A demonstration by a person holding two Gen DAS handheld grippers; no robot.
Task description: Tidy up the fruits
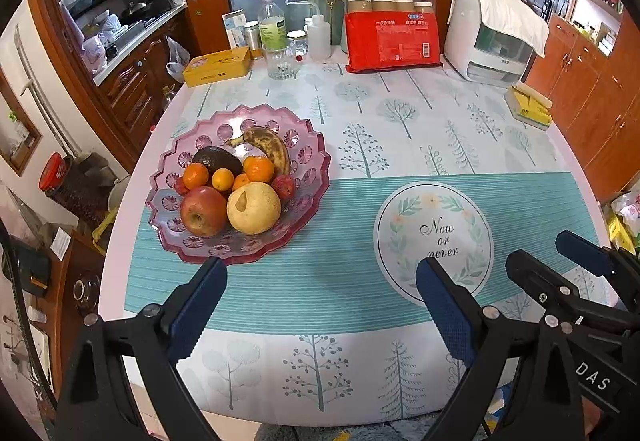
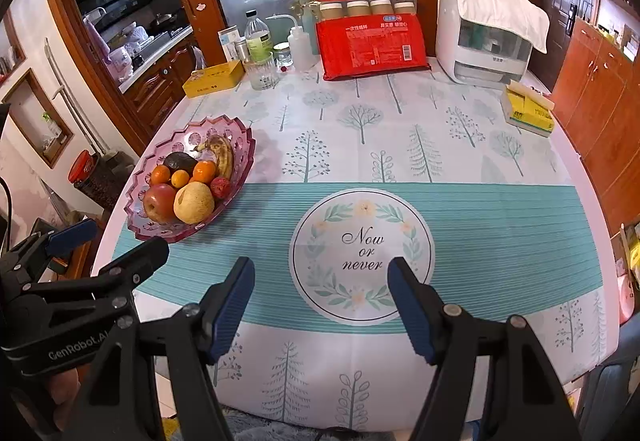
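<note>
A pink glass fruit bowl stands on the left of the table. It holds a red apple, a yellow pear, a spotted banana, a dark avocado, several oranges and a small red fruit. My left gripper is open and empty, just in front of the bowl over the teal mat. My right gripper is open and empty, over the round "Now or never" print. Each gripper shows at the edge of the other's view.
At the back of the table stand a yellow tin, a bottle, a glass, a red cup package, a white appliance and a yellow tissue pack. Wooden cabinets stand to the right.
</note>
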